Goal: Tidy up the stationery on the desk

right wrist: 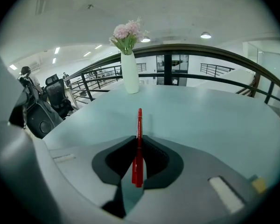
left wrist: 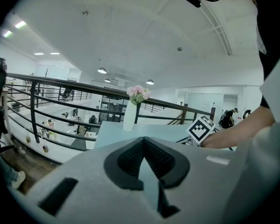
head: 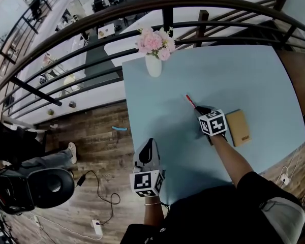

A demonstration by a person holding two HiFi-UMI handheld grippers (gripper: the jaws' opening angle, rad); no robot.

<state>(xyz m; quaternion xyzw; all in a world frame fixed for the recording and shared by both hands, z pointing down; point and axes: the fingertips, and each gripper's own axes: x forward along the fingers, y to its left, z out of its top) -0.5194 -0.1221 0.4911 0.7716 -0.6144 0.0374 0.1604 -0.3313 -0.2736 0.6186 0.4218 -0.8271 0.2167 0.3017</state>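
A red pen [right wrist: 138, 146] is clamped between the jaws of my right gripper [right wrist: 139, 143], its tip pointing out over the light blue desk [right wrist: 200, 120]. In the head view the red pen [head: 190, 100] sticks out ahead of the right gripper [head: 204, 111] near the desk's middle. Just right of that gripper lies a tan notebook [head: 239, 127]. My left gripper [head: 146, 151] hovers at the desk's near left edge, shut with nothing between its jaws; the left gripper view shows its jaws [left wrist: 144, 146] closed.
A white vase of pink flowers [head: 154, 52] stands at the desk's far left corner. A dark curved railing [head: 91, 44] runs behind and left of the desk. Wooden floor with cables [head: 99, 197] and a dark office chair [head: 30, 187] lies to the left.
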